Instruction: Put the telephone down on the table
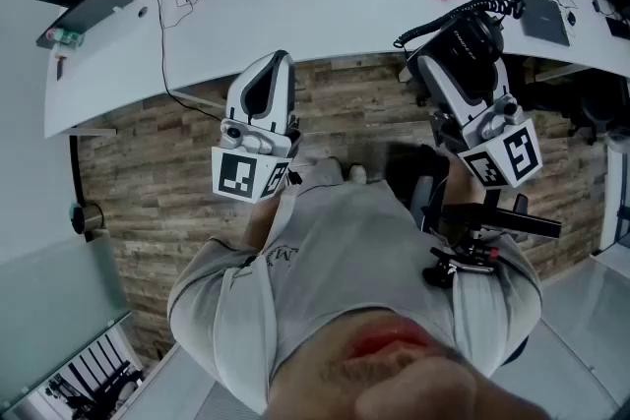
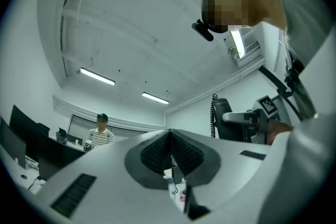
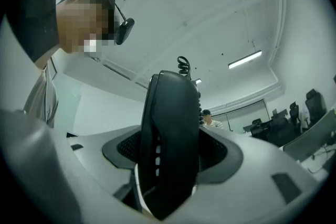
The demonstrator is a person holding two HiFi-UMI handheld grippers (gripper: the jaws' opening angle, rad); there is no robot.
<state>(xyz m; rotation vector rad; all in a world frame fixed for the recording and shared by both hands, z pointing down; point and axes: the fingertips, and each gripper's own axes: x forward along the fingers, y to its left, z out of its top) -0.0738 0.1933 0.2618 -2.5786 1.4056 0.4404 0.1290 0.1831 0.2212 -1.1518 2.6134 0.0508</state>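
Our right gripper [image 3: 169, 157], at two o'clock, clamps the black plastic coil-corded telephone handset [image 1: 471, 39] beside the curved white table [image 1: 325, 5]; our left gripper [image 2: 170, 152], at ten o'clock, sits pinched together, empty.

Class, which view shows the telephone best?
The right gripper view: the telephone fills the middle, gripped between the jaws. Head view: the telephone, smaller, from above. Left gripper view: the telephone, small and distant.

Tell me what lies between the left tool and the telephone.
Nothing: the head view shows only floor behind the gap between left tool and telephone.
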